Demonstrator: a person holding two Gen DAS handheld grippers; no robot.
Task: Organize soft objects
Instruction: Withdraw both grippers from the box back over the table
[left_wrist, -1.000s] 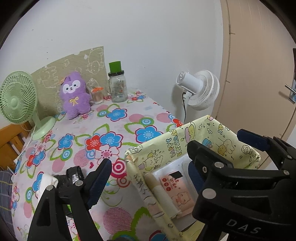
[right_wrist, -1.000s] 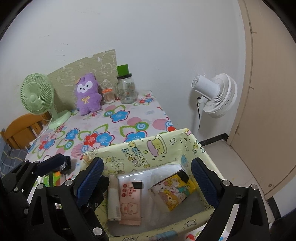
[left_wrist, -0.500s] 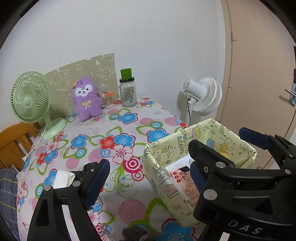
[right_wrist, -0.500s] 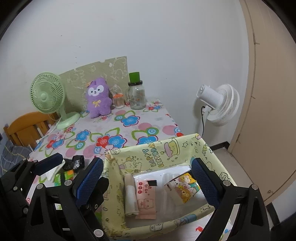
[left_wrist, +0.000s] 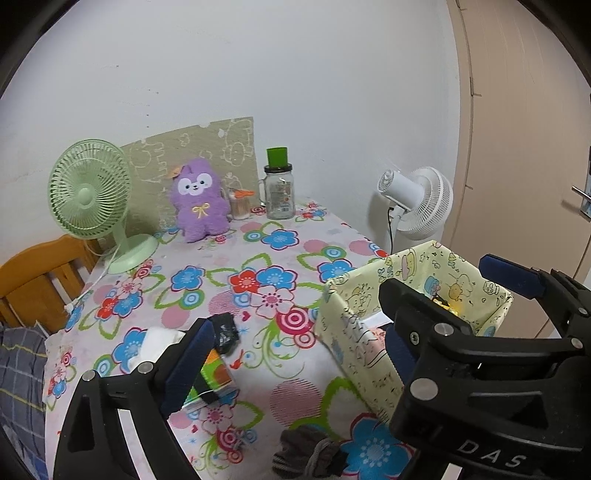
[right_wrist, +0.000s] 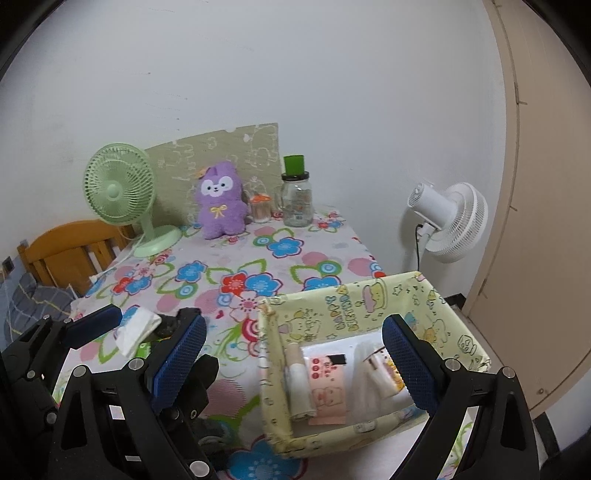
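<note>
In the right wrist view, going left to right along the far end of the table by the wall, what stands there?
Green desk fan → purple plush toy → small orange-lidded jar → glass jar with green cap; off the table, a white fan.

Ahead of both grippers the flowered tablecloth (right_wrist: 236, 266) lies bare up to the far row: green fan (right_wrist: 118, 192), purple plush (right_wrist: 221, 201), glass jar (right_wrist: 296, 203). The yellow fabric bin (right_wrist: 369, 306) blocks the right gripper's front.
</note>
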